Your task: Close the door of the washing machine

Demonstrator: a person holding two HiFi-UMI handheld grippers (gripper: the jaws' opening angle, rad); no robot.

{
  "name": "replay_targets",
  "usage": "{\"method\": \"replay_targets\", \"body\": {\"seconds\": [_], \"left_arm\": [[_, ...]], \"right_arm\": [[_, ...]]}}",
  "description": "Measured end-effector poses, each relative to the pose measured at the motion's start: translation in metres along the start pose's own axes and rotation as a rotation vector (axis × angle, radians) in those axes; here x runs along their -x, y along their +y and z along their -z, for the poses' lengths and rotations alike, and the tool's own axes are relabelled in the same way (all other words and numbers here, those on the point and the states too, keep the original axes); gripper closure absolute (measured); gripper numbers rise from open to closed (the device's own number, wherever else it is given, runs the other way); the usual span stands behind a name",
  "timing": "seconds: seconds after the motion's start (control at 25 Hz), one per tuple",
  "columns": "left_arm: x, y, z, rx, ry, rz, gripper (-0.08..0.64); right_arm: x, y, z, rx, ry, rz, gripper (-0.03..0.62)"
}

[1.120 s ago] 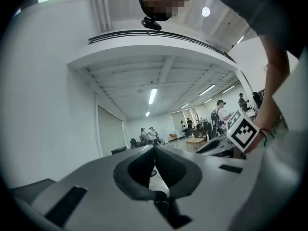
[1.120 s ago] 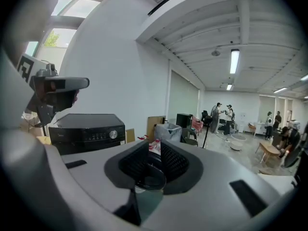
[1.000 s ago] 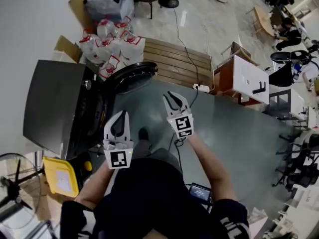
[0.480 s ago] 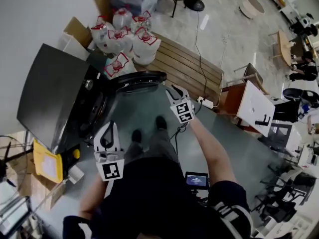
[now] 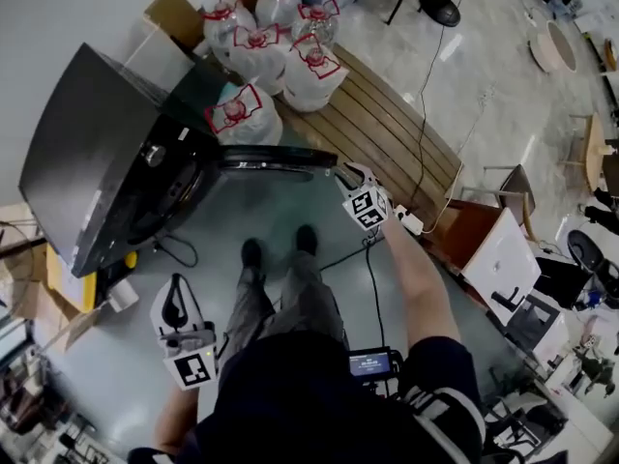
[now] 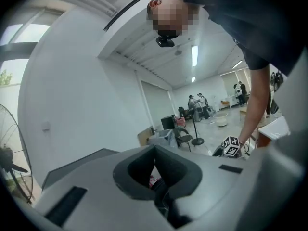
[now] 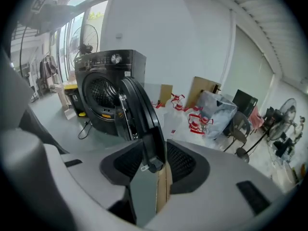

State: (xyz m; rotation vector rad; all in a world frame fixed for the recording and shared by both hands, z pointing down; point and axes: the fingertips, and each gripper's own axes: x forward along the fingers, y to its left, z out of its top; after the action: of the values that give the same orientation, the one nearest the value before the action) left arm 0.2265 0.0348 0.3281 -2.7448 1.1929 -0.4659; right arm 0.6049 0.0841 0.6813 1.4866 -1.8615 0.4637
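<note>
- Washing machine point(image 5: 106, 153): dark front-loader, stood at your left against the wall, drum mouth exposed.
- Door point(image 5: 276, 157): stood wide open, roughly square to the machine front; not yet latched.
- Right gripper point(image 5: 360, 193): was at the door's free edge. Its fingers were closed on that rim, and the latch side sat between them in the right gripper view.
- Left gripper point(image 5: 180, 329): hung low by your left side, well apart from machine and door; fingers pressed together, nothing held.
- Water jugs point(image 5: 280, 42) and wooden platform point(image 5: 387, 129): lay on the door's far side, away from its path back to the machine.
- Progress, by judgement: you had your hold on the door and nothing more. The whole swing to the drum mouth and the final push to latch remained.
</note>
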Motion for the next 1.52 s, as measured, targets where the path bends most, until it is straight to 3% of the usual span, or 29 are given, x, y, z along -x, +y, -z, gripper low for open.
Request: {"method": "replay_targets", "body": {"seconds": [0.12,0.32,0.56,0.84,1.04,1.28,1.52], "left_arm": [[0.003,-0.001,0.023,-0.002,0.051,-0.046,0.535],[0.009,-0.002,0.056,-0.018,0.133,-0.08,0.535],[0.013,0.012,0.078,-0.063,0.214,-0.086,0.535],[0.011,0.023,0.087,-0.092,0.255,-0.152,0.535],[0.01,0.012,0.092,-0.094,0.276,-0.147,0.535],[0.013,0.014,0.099,-0.113,0.291,-0.164,0.535],[0.032,0.022,0.102,-0.102,0.304,-0.205,0.535]], "right_arm": [[-0.029,-0.01,0.03,0.008,0.033,-0.054,0.381],[-0.064,-0.026,0.064,0.001,0.056,-0.068,0.39],[-0.095,-0.038,0.059,0.045,0.027,-0.122,0.431],[-0.116,-0.031,0.064,0.139,0.05,-0.288,0.44],[-0.117,-0.023,0.067,0.175,0.058,-0.369,0.48],[-0.122,-0.019,0.067,0.257,0.044,-0.396,0.499],[-0.106,-0.001,0.072,0.243,0.075,-0.383,0.504]]}}
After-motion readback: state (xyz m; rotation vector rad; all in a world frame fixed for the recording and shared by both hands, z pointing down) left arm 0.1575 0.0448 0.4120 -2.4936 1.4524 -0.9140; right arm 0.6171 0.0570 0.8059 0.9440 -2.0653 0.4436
